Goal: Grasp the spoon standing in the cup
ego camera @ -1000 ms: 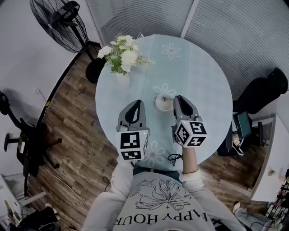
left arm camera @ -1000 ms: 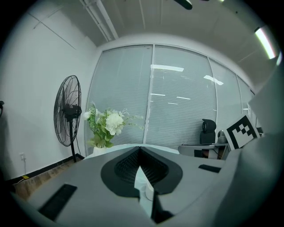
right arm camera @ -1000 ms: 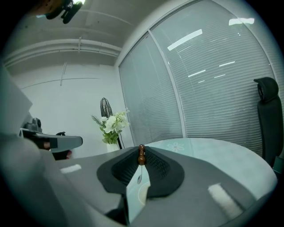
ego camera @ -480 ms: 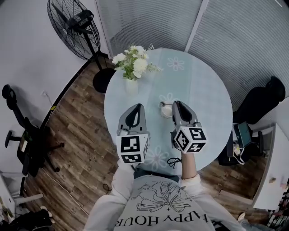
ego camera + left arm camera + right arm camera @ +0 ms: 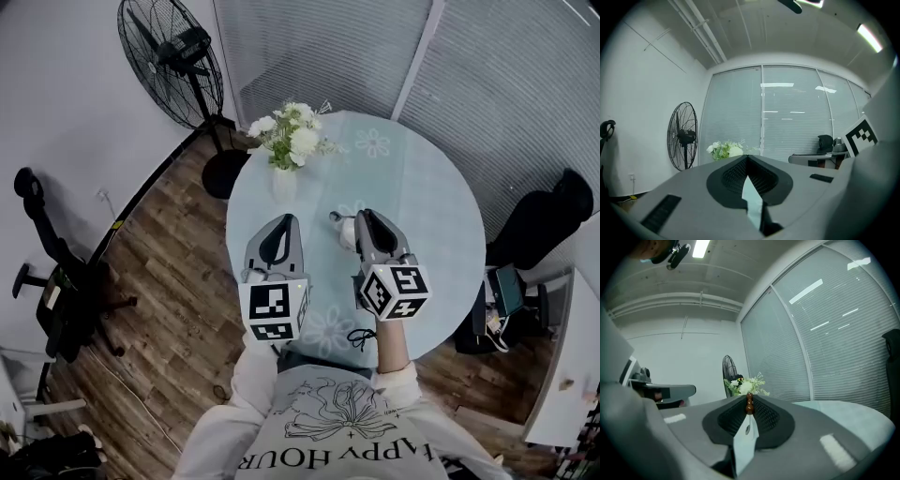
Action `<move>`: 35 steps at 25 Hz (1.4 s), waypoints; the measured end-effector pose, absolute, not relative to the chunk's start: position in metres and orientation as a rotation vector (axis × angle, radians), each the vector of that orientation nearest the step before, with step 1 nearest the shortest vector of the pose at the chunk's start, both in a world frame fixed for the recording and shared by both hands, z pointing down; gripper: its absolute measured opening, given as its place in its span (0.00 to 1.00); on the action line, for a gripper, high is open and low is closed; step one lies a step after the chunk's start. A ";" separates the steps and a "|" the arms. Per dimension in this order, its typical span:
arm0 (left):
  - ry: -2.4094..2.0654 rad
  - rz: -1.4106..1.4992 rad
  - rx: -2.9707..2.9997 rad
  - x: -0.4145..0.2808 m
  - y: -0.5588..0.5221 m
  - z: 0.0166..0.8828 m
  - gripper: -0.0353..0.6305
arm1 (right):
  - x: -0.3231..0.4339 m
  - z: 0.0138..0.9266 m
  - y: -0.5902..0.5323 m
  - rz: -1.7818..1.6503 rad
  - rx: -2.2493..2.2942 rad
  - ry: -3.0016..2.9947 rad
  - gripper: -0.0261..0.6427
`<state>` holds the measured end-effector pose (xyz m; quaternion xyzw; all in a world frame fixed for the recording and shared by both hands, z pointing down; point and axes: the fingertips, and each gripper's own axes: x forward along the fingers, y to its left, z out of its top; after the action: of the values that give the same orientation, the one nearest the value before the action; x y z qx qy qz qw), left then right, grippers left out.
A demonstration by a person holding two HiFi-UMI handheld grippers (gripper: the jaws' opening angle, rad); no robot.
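Note:
A white cup (image 5: 346, 235) stands on the round pale-blue table (image 5: 422, 187), mostly hidden under my right gripper (image 5: 363, 218). A thin spoon (image 5: 335, 217) pokes out to the cup's left. In the right gripper view the spoon's brown knobbed handle end (image 5: 749, 407) sits pinched between the tips of my right gripper (image 5: 749, 400), which is shut on it. My left gripper (image 5: 281, 221) hovers to the left of the cup, apart from it. In the left gripper view the tips of that gripper (image 5: 746, 159) meet with nothing between them.
A white vase of flowers (image 5: 292, 142) stands at the table's far left edge. A black floor fan (image 5: 173, 56) is behind it on the wood floor. A black office chair (image 5: 548, 220) stands right of the table, and dark exercise gear (image 5: 52, 281) stands far left.
The head view has shifted, so table and fan sit lower and further right. The cup has slid from beside the right gripper's tip to mostly beneath it. Both grippers keep their jaw states.

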<state>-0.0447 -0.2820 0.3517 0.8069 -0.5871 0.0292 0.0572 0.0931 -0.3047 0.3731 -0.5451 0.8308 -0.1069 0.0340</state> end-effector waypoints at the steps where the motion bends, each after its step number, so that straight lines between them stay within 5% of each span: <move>1: -1.787 0.085 2.446 -0.046 -0.282 0.350 0.06 | 0.091 0.372 -0.305 -0.324 -1.669 2.560 0.11; 35: -1.851 0.064 2.430 -0.049 -0.278 0.338 0.06 | 0.084 0.362 -0.304 -0.328 -1.610 2.583 0.11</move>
<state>-0.0486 -0.2777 0.3382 0.7946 -0.6053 0.0209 0.0428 0.0841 -0.3036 0.3617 -0.5256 0.8430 -0.1071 0.0402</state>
